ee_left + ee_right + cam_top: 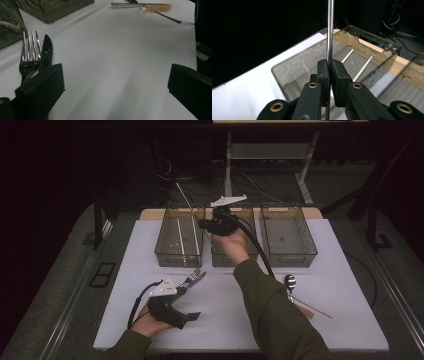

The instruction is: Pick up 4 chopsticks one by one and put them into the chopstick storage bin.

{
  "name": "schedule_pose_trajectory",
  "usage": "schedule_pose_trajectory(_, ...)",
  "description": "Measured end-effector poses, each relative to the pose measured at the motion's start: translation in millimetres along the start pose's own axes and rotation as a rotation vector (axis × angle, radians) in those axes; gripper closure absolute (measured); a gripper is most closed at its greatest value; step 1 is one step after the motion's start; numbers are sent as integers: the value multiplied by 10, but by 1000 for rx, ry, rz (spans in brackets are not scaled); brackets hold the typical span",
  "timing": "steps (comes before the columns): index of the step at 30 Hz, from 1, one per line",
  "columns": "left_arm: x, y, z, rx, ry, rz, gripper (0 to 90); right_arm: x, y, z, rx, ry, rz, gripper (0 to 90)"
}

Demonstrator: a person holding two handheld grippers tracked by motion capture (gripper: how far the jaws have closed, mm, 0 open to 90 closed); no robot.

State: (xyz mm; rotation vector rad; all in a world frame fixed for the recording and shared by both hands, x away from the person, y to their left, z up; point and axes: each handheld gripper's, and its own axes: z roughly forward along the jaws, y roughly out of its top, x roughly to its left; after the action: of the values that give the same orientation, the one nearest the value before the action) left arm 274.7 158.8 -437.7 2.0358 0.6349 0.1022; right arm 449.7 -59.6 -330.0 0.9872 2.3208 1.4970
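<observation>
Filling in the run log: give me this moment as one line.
right claw: shut on metal rod, over left bin | left claw: open, resting on table by fork | spoon: on table

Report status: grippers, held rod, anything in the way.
Right gripper shut on rod, above left bin. Left gripper open by fork. Nothing in the way.

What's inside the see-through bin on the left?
Two thin metal rods lie along the floor of the left bin. Another rod, held above it, and the tinted walls may hide smaller things.
</observation>
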Motion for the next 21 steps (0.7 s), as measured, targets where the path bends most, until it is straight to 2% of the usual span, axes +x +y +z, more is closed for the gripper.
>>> schedule_pose_trajectory(11,0,3,-6,-10,-7,-5,0,167,107,426,-9,18,18,855)
schedule_pose_trajectory(16,4,4,-9,-12,-10,-6,0,191,61,570,1,20,31,855)
schedule_pose_trajectory(21,2,5,-9,-10,-12,-3,0,199,-51,687,44,2,32,855)
